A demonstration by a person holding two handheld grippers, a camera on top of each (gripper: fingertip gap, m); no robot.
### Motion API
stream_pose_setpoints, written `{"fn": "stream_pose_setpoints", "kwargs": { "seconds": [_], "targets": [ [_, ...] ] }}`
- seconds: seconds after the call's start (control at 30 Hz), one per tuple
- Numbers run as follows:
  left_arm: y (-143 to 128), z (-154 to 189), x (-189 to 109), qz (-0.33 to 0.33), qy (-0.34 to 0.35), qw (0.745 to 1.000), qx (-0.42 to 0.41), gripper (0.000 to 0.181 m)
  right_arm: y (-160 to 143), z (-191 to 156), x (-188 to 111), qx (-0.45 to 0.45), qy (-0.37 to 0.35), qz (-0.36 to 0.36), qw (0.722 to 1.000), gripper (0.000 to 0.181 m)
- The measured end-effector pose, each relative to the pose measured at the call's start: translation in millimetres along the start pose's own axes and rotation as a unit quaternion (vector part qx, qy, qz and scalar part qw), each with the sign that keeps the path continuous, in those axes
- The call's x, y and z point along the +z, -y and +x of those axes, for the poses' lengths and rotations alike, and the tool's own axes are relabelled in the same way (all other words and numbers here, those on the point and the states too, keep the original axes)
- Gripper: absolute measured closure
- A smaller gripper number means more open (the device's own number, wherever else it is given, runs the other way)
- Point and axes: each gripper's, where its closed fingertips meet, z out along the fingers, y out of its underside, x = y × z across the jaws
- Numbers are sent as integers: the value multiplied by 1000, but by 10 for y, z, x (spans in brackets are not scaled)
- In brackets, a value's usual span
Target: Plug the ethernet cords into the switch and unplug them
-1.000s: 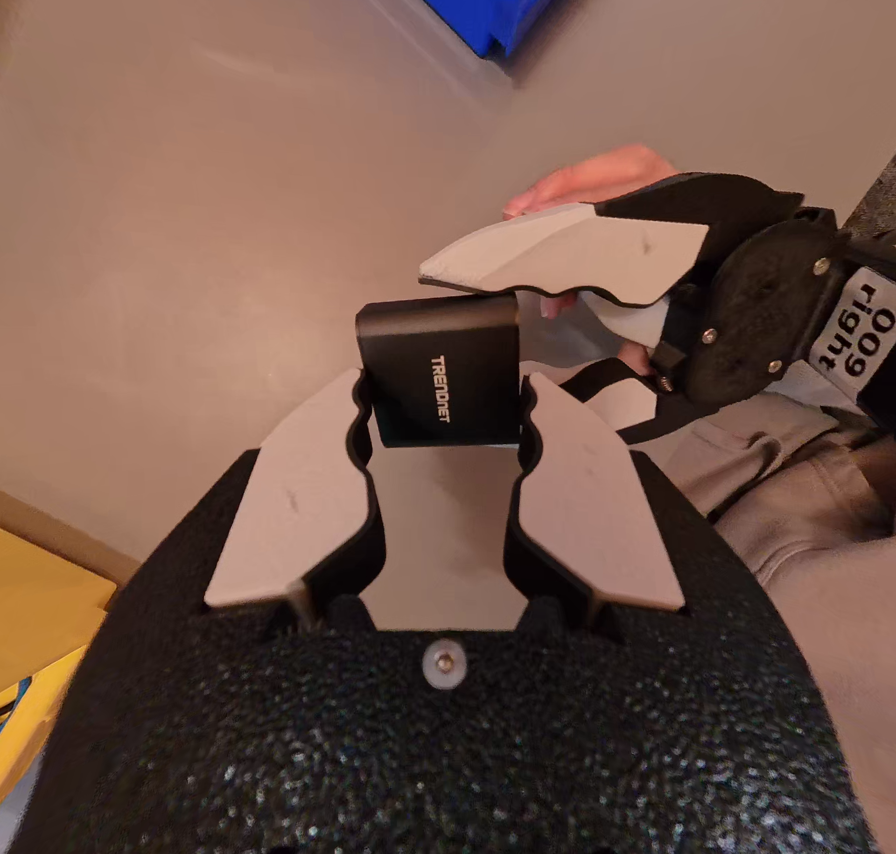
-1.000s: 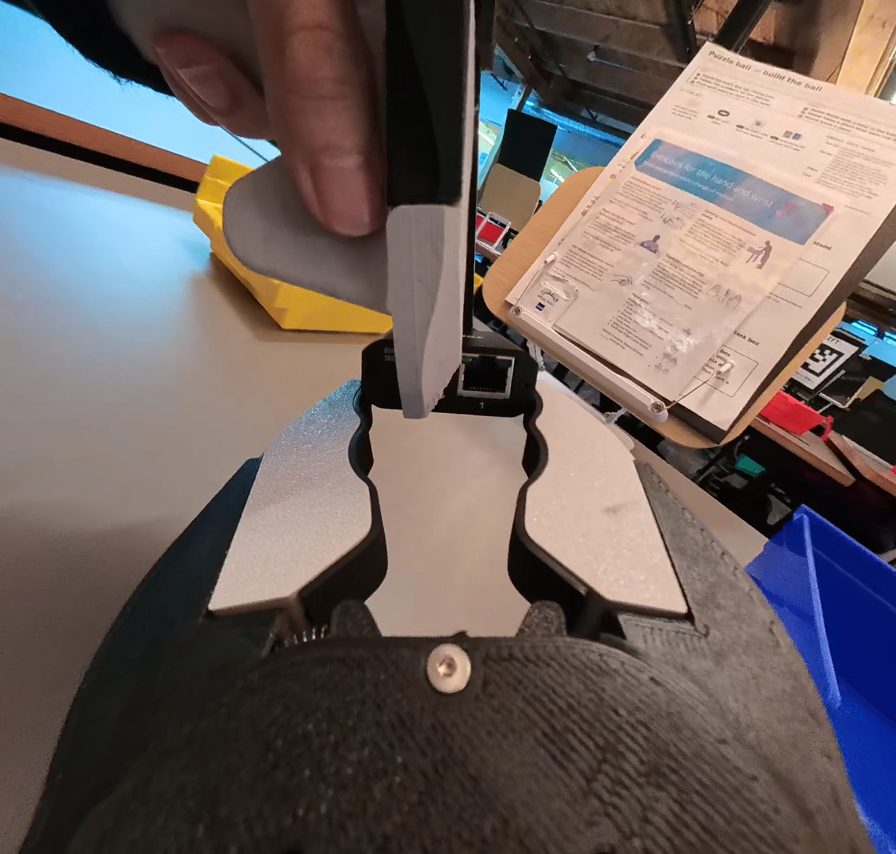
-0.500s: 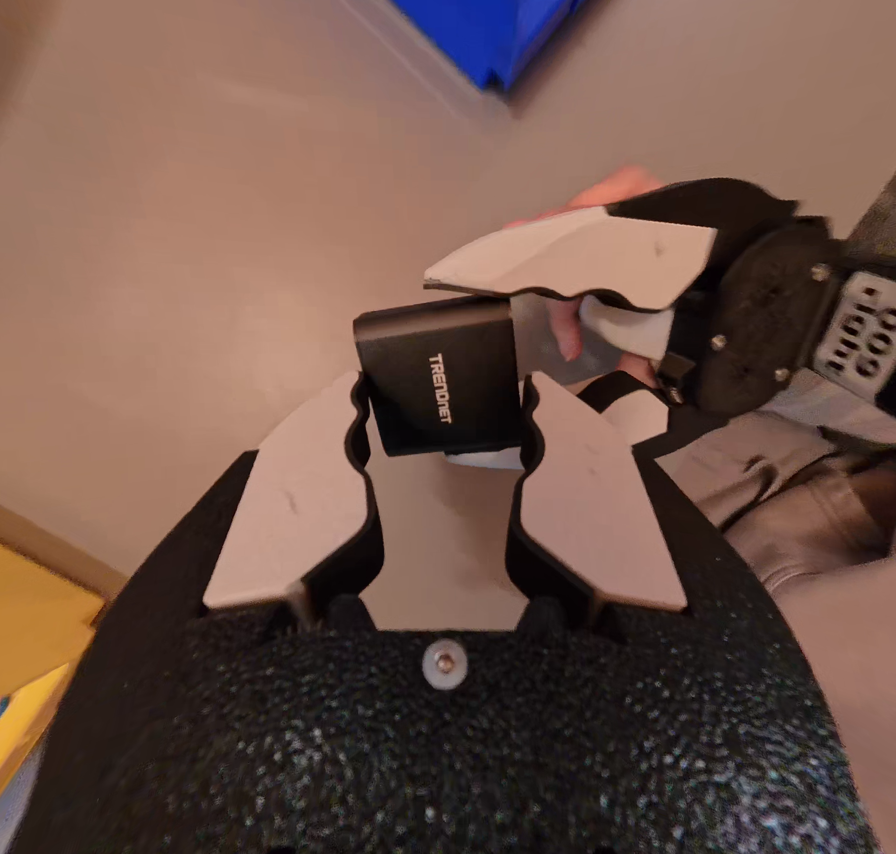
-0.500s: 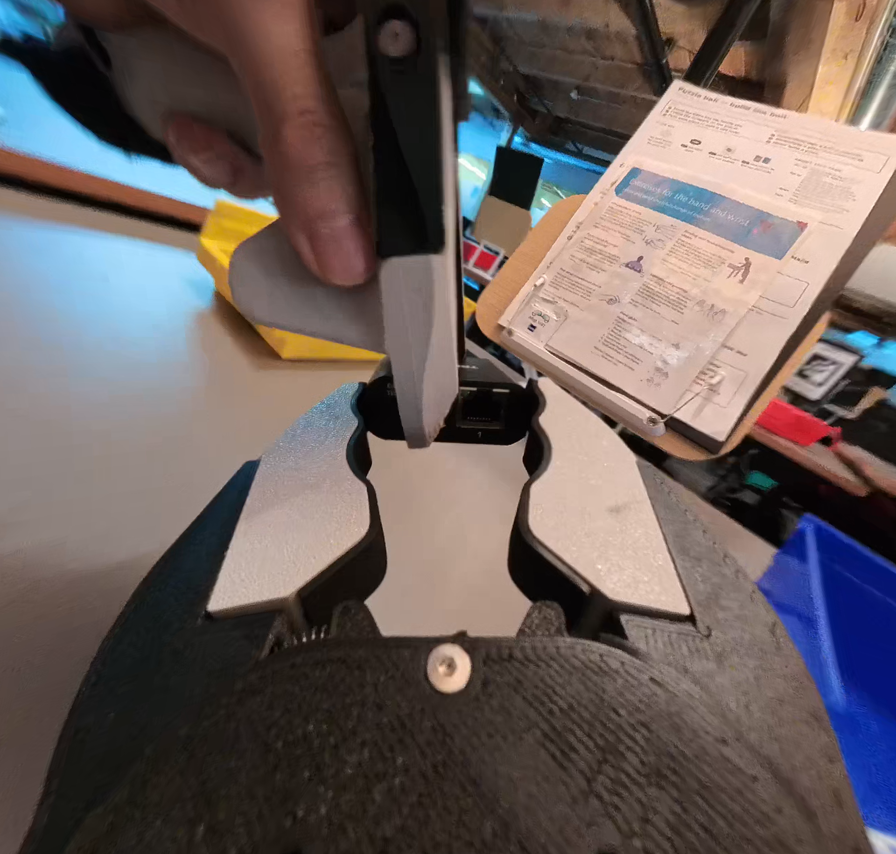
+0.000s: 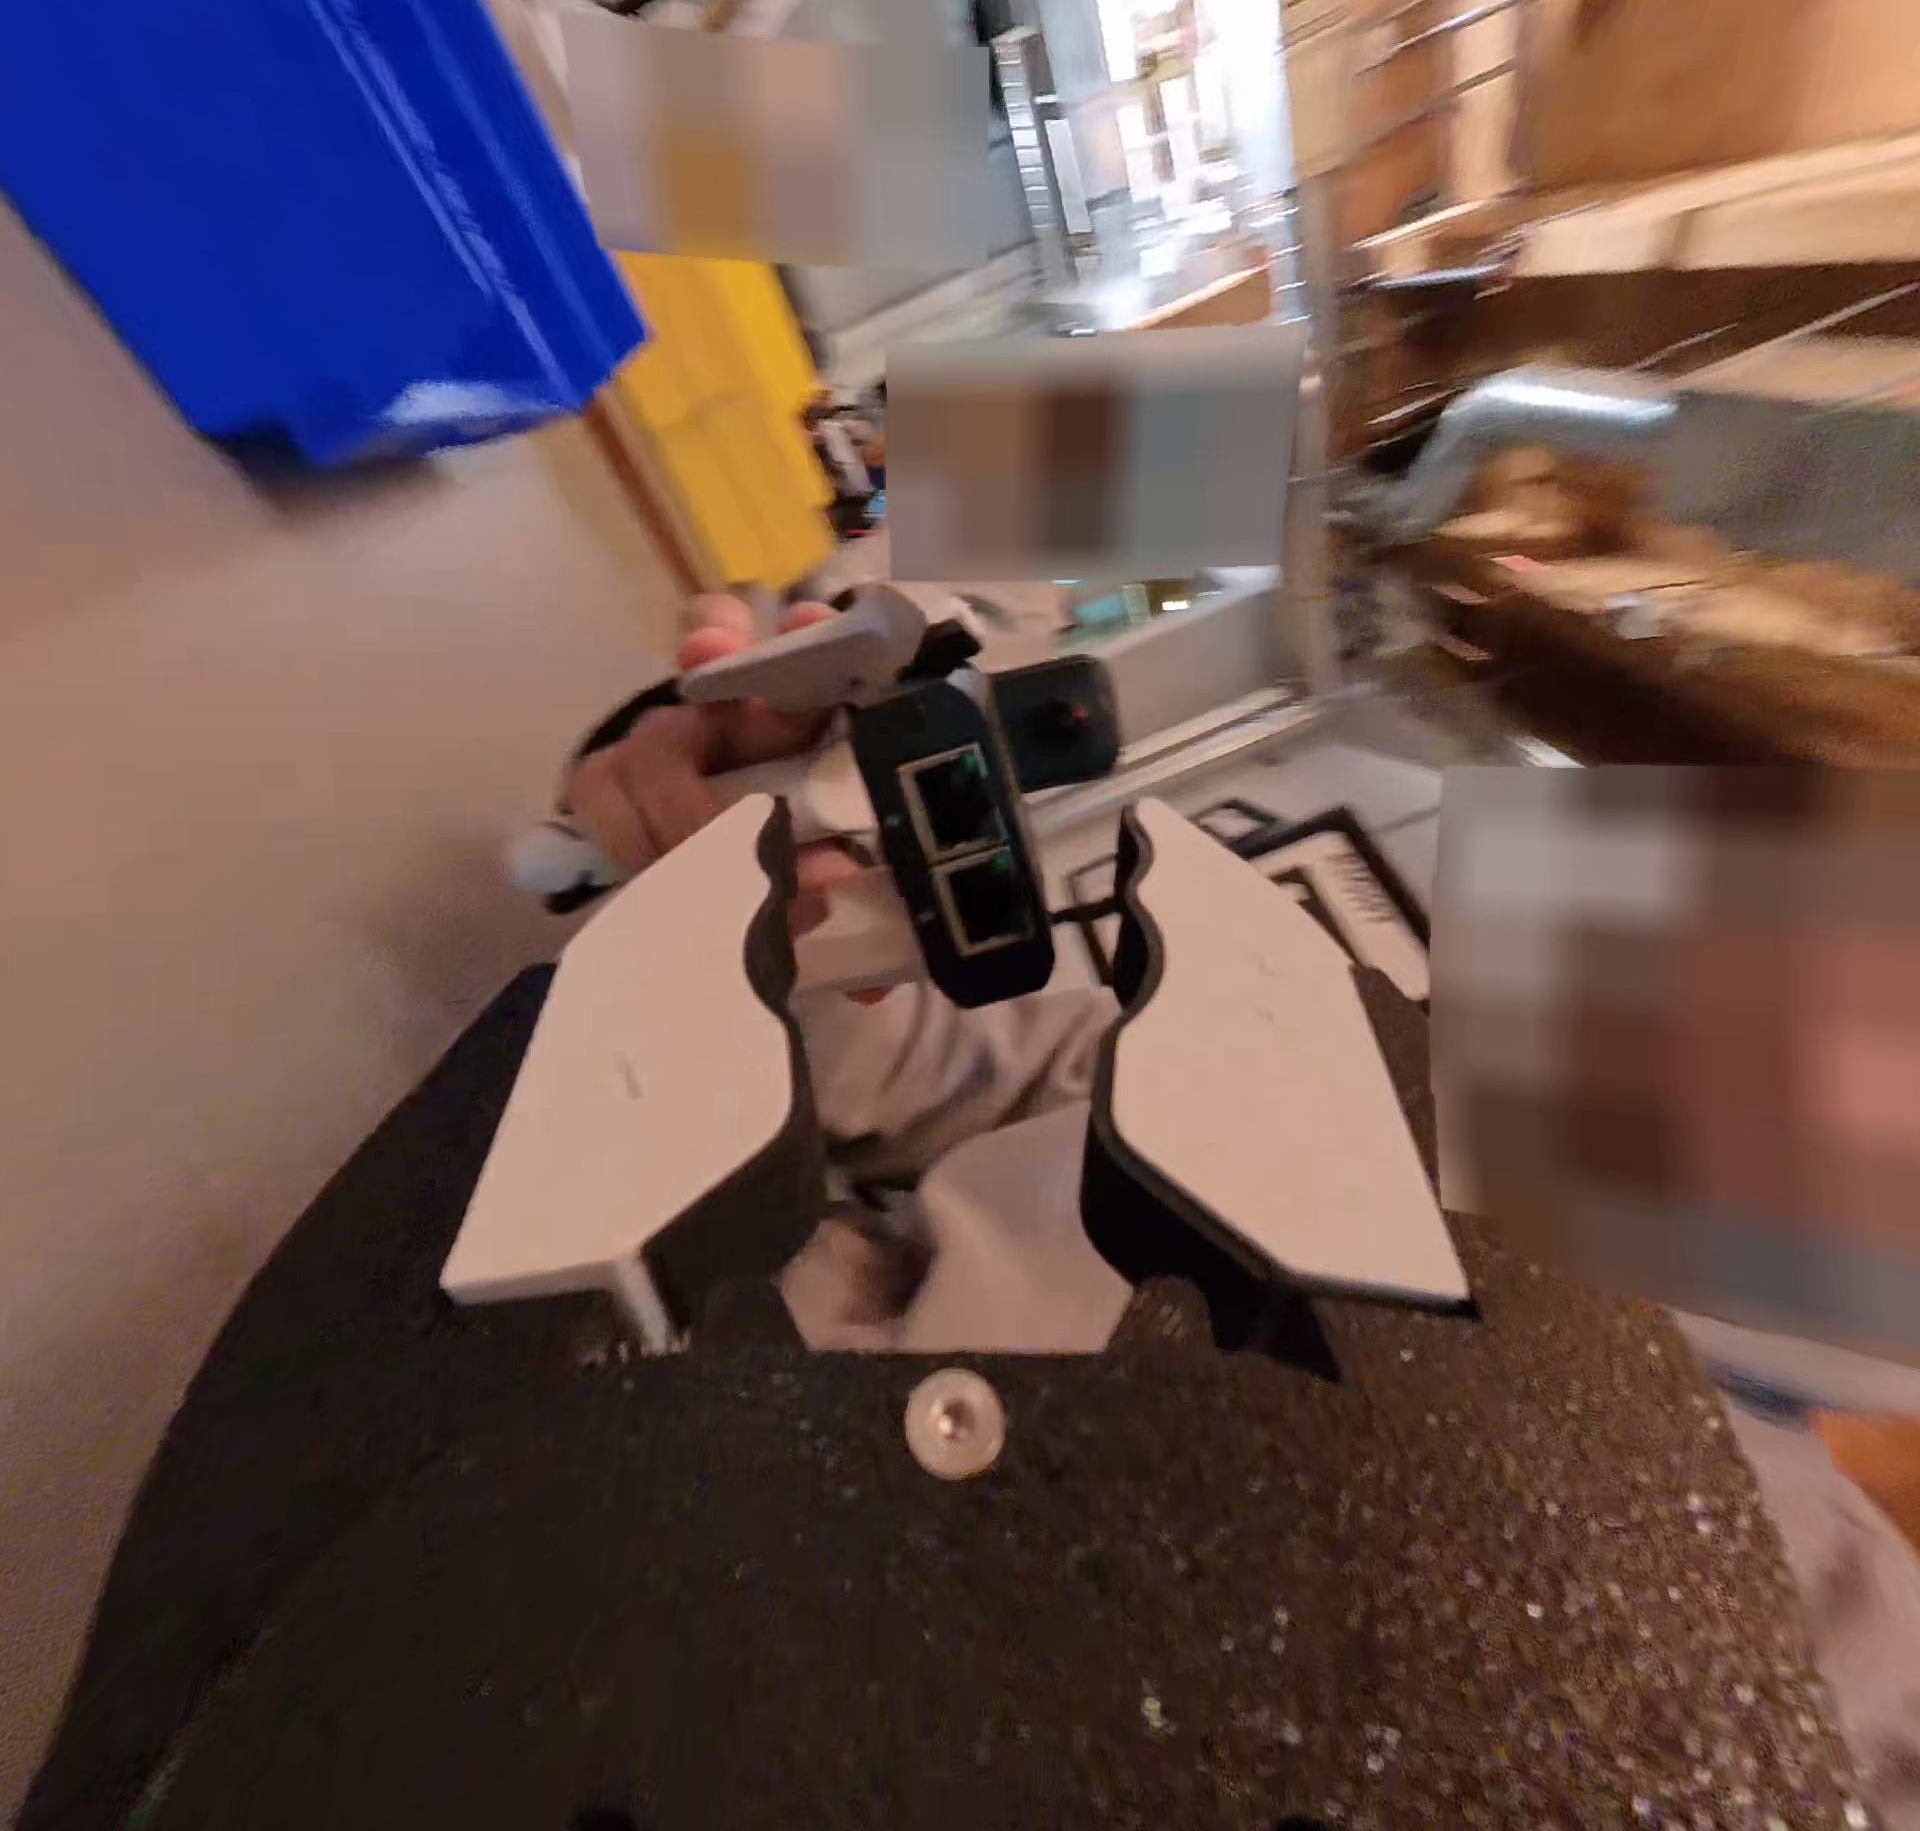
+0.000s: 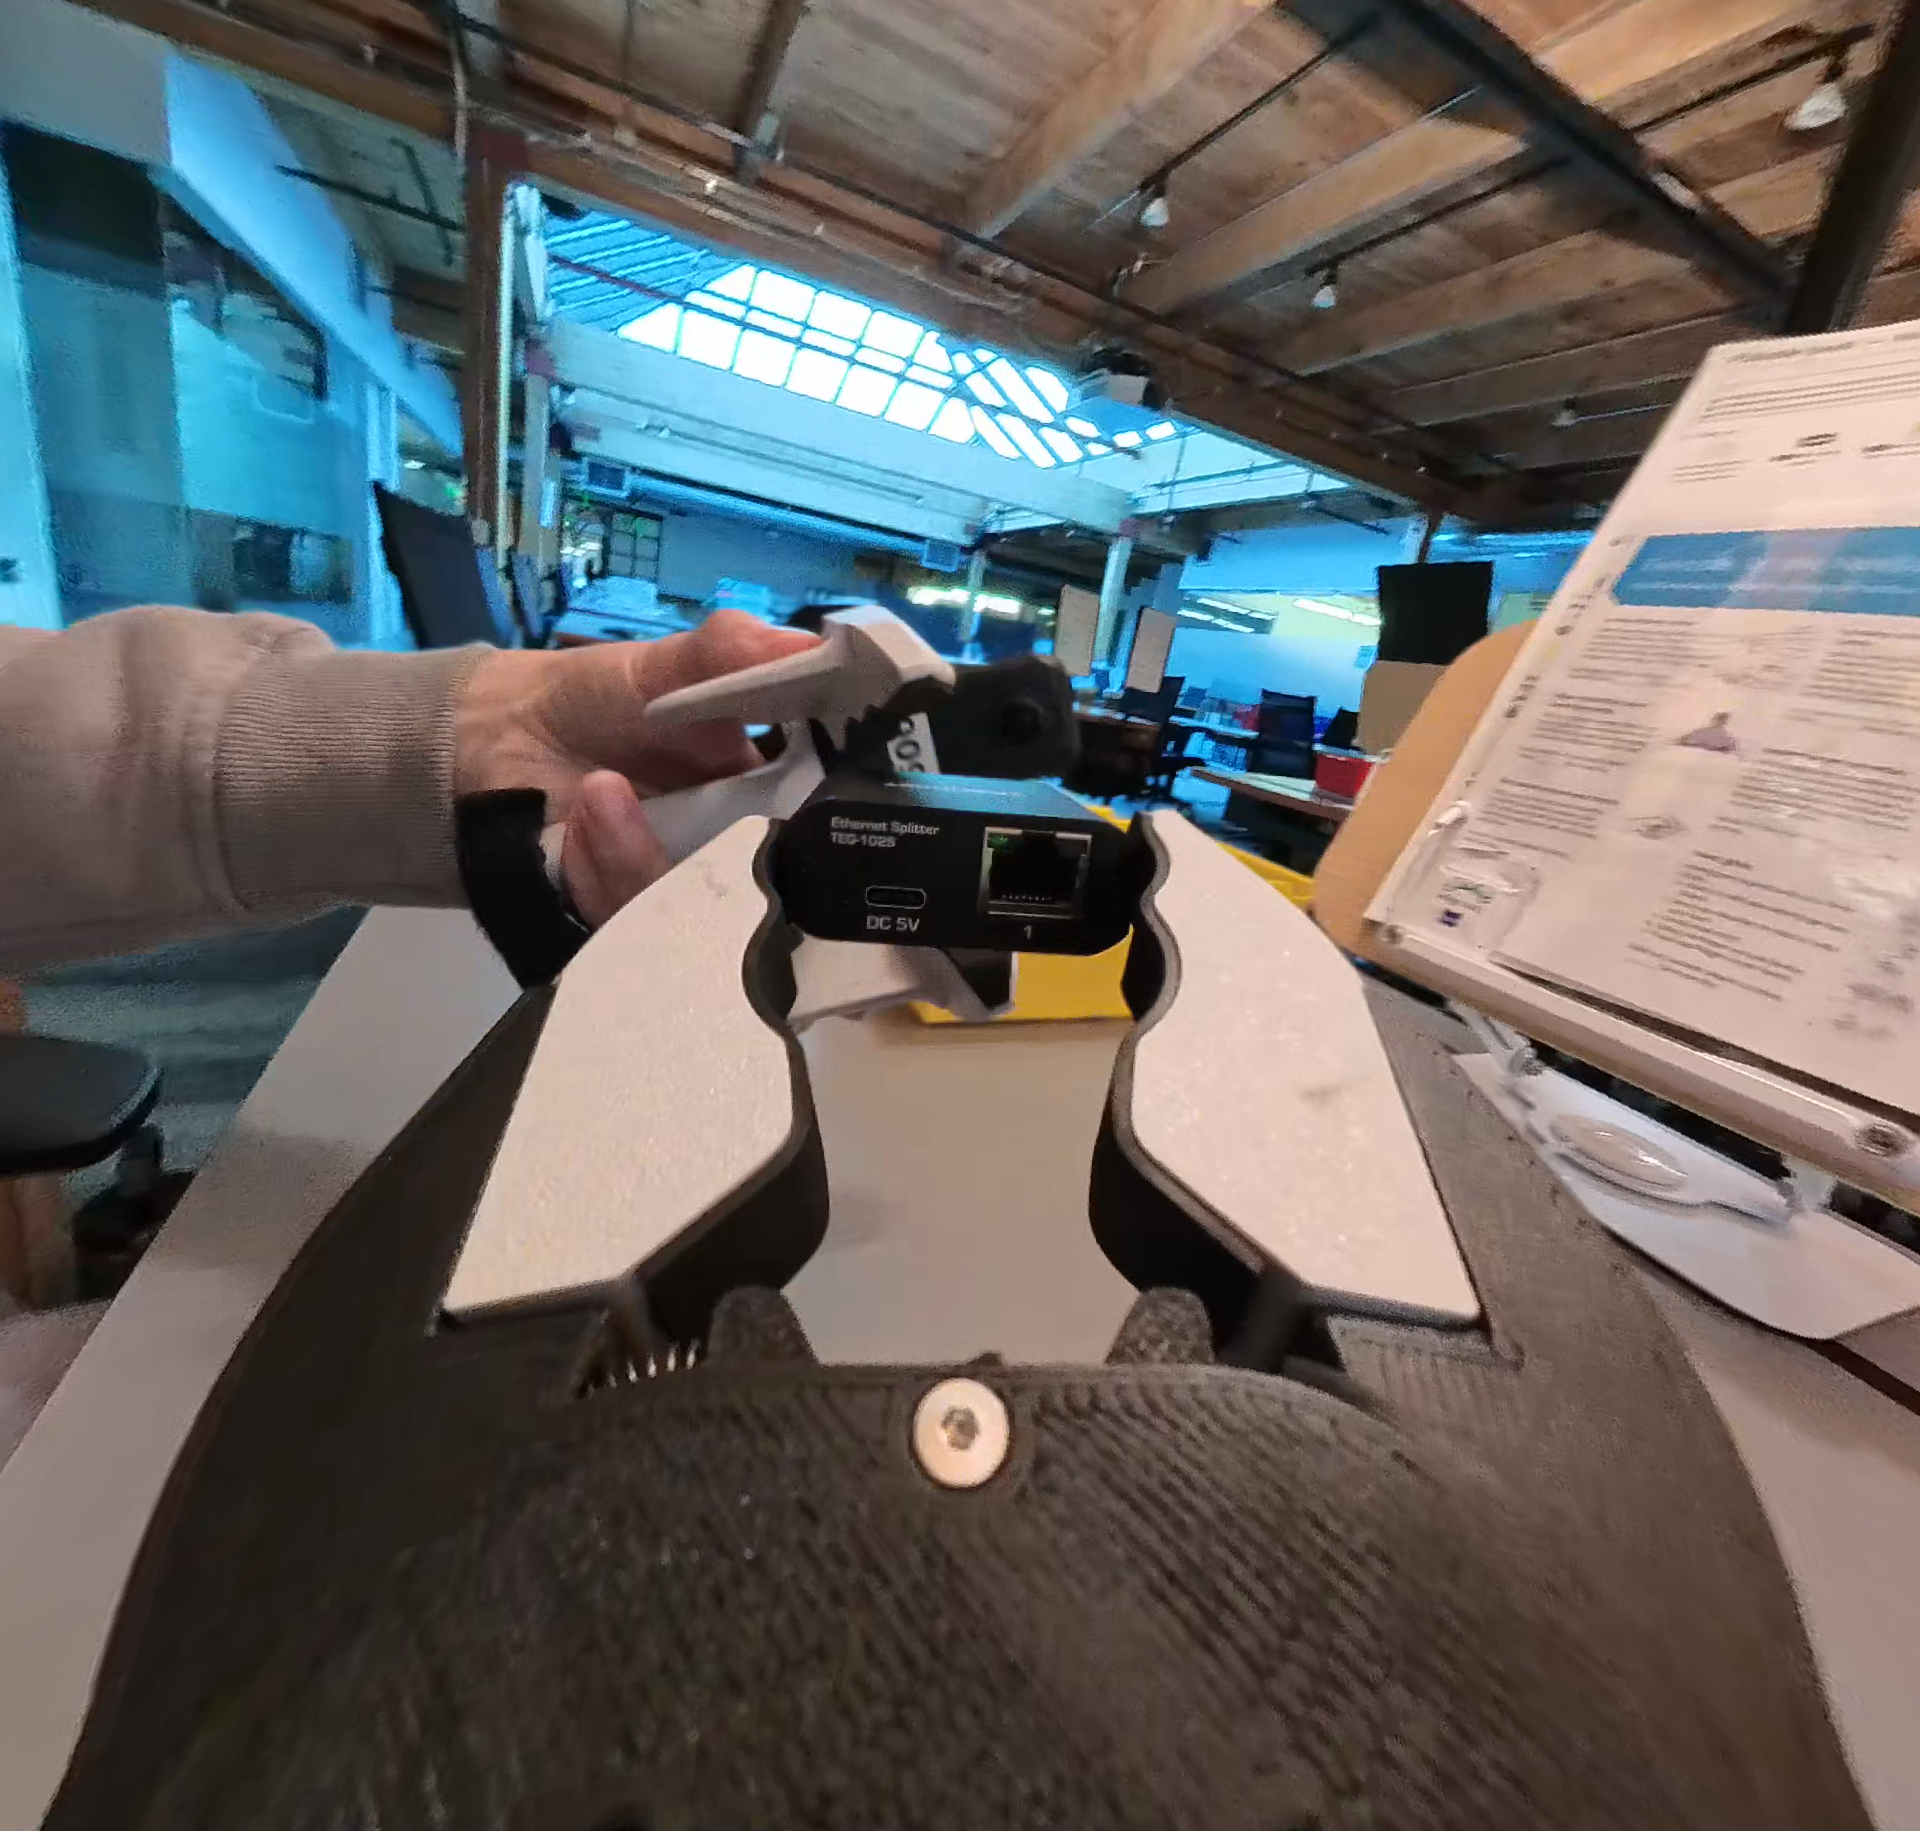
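The black switch (image 6: 951,872) is clamped across its width between my right gripper's (image 6: 954,846) fingertips, held above the table. Its near end shows one network port and a small power port. In the left wrist view the switch (image 5: 956,851) shows its other end with two empty ports, stacked. My left gripper (image 5: 956,825) faces that end with jaws open, apart from the switch on both sides. In the right wrist view its grey fingers (image 6: 790,685) stand above and below the switch. No cord is plugged in, and I see no cord clearly.
A clipboard with printed sheets (image 6: 1662,794) leans at the right, close to the right gripper. A yellow bin (image 6: 1070,986) sits on the table (image 6: 935,1158) behind the switch. A blue bin (image 5: 291,171) is at the upper left. A person's sleeve (image 6: 208,773) reaches in from the left. Only a small space, under 4 cm, lies between the two pairs of fingers.
The switch was between my left fingertips; they now stand apart from it, facing its two-port end. Both grippers have tipped up from the table, and the right still holds the switch.
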Motion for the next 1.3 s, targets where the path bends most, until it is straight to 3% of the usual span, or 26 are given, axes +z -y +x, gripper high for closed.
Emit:
{"fn": "stream_pose_setpoints", "kwargs": {
  "seconds": [0.1, 0.2, 0.37, 0.5, 0.7, 1.3],
  "targets": [
    [-89, -36, 16, 8, -48, 999, -20, 153, -76, -36, -2, -15, 8, -12, 1000, 119],
    [-95, -213, -4, 45, -16, 999, -7, 154, -234, -27, -43, -37, 27, -54, 997, 119],
    [-161, -414, -67, 45, 54, 998, -2, 158, -518, -73, -126, -67, 66, -142, 985, 120],
    [-130, -459, -120, 33, 114, 993, 3, 158, -513, -86, -101, -30, 65, -124, 990, 118],
    [-95, -480, -78, 35, 177, 983, 36, 158, -700, -4, -65, -53, 25, -175, 983, 119],
    [-15, -605, -46, 83, 167, 982, 20, 158, -783, 99, -79, -17, -15, -140, 990, 119]
  ]
}}
